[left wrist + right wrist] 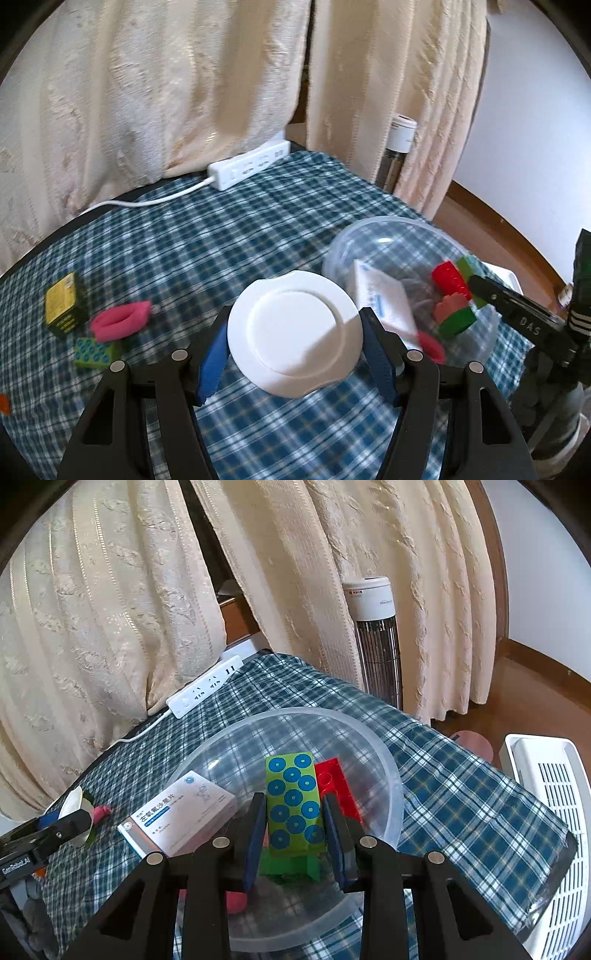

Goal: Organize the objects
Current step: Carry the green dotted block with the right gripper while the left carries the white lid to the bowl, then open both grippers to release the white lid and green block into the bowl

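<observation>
My left gripper is shut on a white round lid, held flat above the checked cloth just left of a clear plastic bowl. The bowl holds a white medicine box, a red brick and green and pink pieces. My right gripper is shut on a green block with blue dots, held over the bowl beside the red brick and the medicine box. On the cloth at the left lie a yellow-and-dark box, a pink ring and another dotted green block.
A white power strip with its cable lies at the table's far edge under cream curtains. A tower heater stands behind the table, and a white slatted appliance stands off its right edge. The left gripper with the lid shows at the left.
</observation>
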{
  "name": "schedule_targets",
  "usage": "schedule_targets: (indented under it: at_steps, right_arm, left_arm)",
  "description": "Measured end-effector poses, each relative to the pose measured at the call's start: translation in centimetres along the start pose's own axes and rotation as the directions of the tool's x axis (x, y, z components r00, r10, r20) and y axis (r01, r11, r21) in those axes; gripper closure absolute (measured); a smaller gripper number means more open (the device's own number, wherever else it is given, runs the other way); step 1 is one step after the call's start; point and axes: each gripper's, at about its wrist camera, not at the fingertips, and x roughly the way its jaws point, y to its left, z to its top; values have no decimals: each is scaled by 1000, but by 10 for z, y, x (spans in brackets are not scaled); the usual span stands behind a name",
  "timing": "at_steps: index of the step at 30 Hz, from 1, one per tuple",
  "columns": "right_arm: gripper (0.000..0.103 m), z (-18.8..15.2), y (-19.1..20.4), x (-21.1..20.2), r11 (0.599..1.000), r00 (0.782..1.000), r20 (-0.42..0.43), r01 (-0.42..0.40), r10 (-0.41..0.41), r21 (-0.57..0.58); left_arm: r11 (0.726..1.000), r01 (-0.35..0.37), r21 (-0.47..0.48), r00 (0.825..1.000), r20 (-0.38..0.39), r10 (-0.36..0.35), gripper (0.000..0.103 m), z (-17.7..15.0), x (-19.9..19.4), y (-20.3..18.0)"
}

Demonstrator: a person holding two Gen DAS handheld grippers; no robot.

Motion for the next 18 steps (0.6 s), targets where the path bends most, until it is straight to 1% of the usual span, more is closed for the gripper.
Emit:
schedule_targets:
  at_steps: [9,13,18]
  right_arm:
    - [71,7,-8,2,1000,1000,8,-14,14,-4]
    - [71,8,-10,3,1000,1000,10,-25,25,-6]
    - [70,10,-14,5,999,999,10,-35,35,3]
  left_arm:
    - [995,71,71,997,-6,-71,36,13,16,-45]
    - [991,94,95,996,-16,-93,36,17,24,-59]
    - [982,148,115,989,-36,-145,36,18,34,-72]
